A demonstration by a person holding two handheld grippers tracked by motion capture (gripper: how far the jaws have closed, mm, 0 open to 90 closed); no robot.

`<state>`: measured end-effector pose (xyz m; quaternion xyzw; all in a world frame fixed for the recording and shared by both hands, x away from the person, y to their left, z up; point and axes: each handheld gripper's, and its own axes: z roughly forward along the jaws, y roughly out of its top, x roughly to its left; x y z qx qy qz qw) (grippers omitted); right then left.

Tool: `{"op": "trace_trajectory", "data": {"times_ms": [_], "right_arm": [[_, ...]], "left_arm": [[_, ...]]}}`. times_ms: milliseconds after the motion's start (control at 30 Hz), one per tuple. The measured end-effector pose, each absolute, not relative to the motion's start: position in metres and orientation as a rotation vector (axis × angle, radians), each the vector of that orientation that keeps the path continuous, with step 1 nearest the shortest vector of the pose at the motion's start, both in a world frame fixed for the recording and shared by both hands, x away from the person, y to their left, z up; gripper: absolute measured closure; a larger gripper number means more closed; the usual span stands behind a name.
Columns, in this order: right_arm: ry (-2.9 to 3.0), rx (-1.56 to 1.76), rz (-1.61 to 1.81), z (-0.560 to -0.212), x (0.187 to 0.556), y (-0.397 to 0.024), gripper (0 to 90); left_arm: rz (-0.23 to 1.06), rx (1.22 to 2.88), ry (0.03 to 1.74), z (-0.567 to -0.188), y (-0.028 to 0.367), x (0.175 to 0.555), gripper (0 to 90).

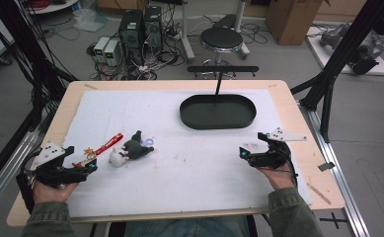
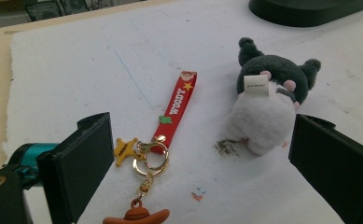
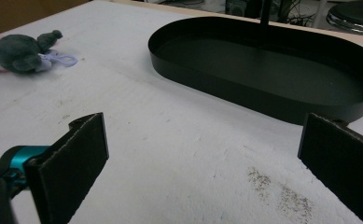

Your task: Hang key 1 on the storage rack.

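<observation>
A red "Woody" strap keychain [image 2: 177,109] with a gold ring, a star and a brown hat charm lies on the white mat. Right of it lies a dark grey and white plush toy [image 2: 268,93] with a lilac loop [image 3: 62,59]. My left gripper [image 2: 202,140] stands open, its jaws wide either side of the keyring and touching nothing. In the high view it [image 1: 82,159] sits at the near left, just left of the keychain [image 1: 109,143] and plush [image 1: 130,149]. My right gripper [image 1: 252,144] is open and empty at the near right, below a black oval tray [image 1: 218,124].
The empty tray [image 3: 244,100] sits at the far middle of the mat [image 1: 179,163], with a black T-shaped stand [image 1: 222,70] behind it. Beyond the table stand a stool [image 1: 221,38], computers [image 1: 140,27] and a cardboard box [image 1: 293,17]. Black frame struts [image 1: 337,54] rise at right.
</observation>
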<state>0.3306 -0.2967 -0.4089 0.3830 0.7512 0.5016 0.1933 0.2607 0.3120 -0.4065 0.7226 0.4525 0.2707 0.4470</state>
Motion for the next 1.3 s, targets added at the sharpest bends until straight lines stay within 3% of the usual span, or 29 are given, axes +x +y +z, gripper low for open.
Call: {"op": "trace_trajectory", "data": {"times_ms": [633, 1300], "right_arm": [[2.137, 1.061, 1.404, -0.412, 0.334, -0.296, 0.9], [2.180, 1.076, 1.367, -0.415, 0.337, -0.291, 0.9]], "left_arm": [[0.633, 1.876, 1.126, -0.406, 0.320, 0.275, 7.0], [0.470, 2.126, 1.091, -0.384, 0.309, 0.347, 8.1]]}}
